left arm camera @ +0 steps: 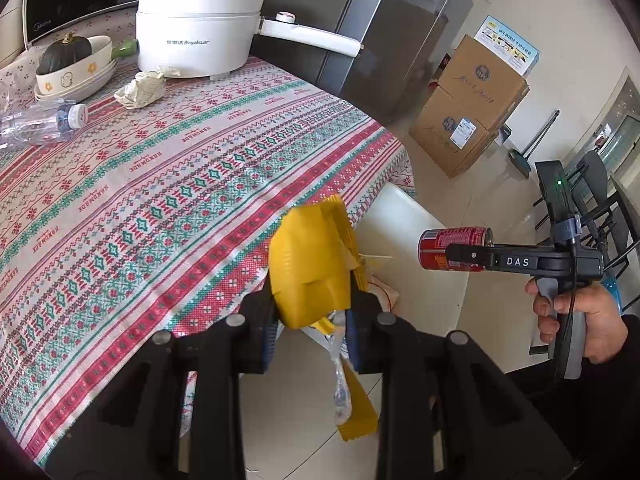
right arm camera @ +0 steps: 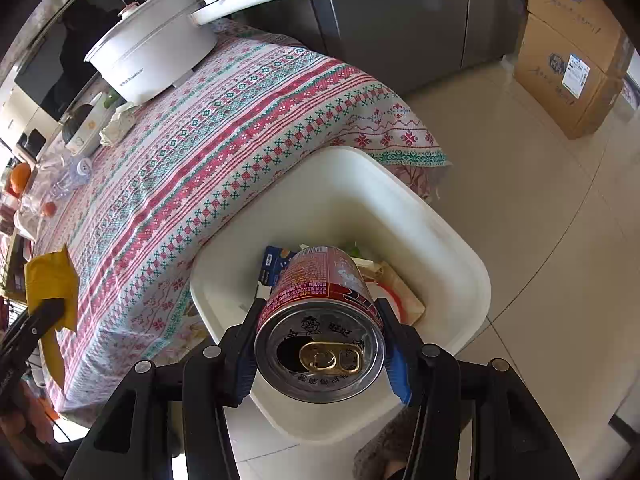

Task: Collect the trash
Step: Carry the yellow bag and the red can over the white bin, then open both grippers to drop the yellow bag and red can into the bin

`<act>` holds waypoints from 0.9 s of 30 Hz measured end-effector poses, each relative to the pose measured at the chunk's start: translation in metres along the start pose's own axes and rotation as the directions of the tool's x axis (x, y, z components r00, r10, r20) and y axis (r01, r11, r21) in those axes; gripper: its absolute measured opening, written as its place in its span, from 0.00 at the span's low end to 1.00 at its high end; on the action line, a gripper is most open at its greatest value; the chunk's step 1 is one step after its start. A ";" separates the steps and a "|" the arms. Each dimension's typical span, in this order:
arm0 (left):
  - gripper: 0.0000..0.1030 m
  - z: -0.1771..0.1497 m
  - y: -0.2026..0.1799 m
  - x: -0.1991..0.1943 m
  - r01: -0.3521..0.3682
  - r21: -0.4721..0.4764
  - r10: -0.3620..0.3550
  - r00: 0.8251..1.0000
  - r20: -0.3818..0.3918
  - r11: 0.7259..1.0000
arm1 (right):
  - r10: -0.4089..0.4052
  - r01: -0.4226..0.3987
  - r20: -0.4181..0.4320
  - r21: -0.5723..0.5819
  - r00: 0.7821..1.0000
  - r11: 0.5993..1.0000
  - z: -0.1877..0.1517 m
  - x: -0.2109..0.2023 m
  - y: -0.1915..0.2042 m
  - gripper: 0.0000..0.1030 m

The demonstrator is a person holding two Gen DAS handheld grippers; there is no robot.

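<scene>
My left gripper (left arm camera: 312, 304) is shut on a crumpled yellow wrapper (left arm camera: 310, 264), held over the table's near corner beside the white bin (left arm camera: 404, 220). A clear plastic strip hangs below the wrapper. My right gripper (right arm camera: 320, 320) is shut on a red drink can (right arm camera: 320, 304), its opened top facing the camera, directly above the white bin (right arm camera: 348, 184). The bin holds a blue carton and other scraps. In the left wrist view the can (left arm camera: 454, 248) sits sideways in the right gripper (left arm camera: 464, 256), held by a hand. The right wrist view has the yellow wrapper (right arm camera: 52, 280) at far left.
On the patterned tablecloth (left arm camera: 180, 184) lie crumpled paper (left arm camera: 140, 88) and a clear plastic bottle (left arm camera: 40, 120). A white electric pot (left arm camera: 196, 32) and a bowl with a dark squash (left arm camera: 68, 64) stand at the back. Cardboard boxes (left arm camera: 468, 108) sit on the floor by a grey fridge (left arm camera: 392, 32).
</scene>
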State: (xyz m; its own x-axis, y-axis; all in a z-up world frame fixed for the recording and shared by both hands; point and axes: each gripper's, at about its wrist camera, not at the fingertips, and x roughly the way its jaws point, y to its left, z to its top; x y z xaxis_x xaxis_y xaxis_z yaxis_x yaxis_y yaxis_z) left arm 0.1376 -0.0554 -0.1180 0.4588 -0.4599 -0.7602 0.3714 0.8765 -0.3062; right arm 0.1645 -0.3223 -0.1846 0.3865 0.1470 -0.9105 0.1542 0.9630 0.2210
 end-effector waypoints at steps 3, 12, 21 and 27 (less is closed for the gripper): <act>0.29 0.002 -0.006 0.004 0.011 0.003 -0.011 1.000 -0.001 1.000 | -0.002 0.002 -0.016 0.012 1.000 1.000 0.000 0.004 -0.004 0.52; 0.29 0.009 -0.056 0.043 0.066 0.086 -0.063 0.997 -0.040 0.994 | 0.009 -0.009 0.004 0.085 1.000 0.996 -0.007 -0.017 -0.025 0.67; 0.30 0.008 -0.079 0.088 0.067 0.121 -0.055 0.994 -0.099 0.990 | -0.047 0.044 0.032 0.077 0.998 0.996 -0.019 -0.039 -0.044 0.68; 0.39 0.007 -0.091 0.098 0.084 0.164 -0.065 0.991 -0.116 0.983 | -0.035 0.031 0.038 0.094 0.999 0.995 -0.025 -0.046 -0.056 0.69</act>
State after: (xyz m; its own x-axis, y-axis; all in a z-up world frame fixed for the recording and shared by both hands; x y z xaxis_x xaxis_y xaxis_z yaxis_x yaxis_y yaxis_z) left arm 0.1542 -0.1812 -0.1605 0.3366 -0.4967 -0.8000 0.5361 0.7995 -0.2709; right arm 0.1153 -0.3776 -0.1635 0.4155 0.1048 -0.9035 0.2511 0.9415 0.2247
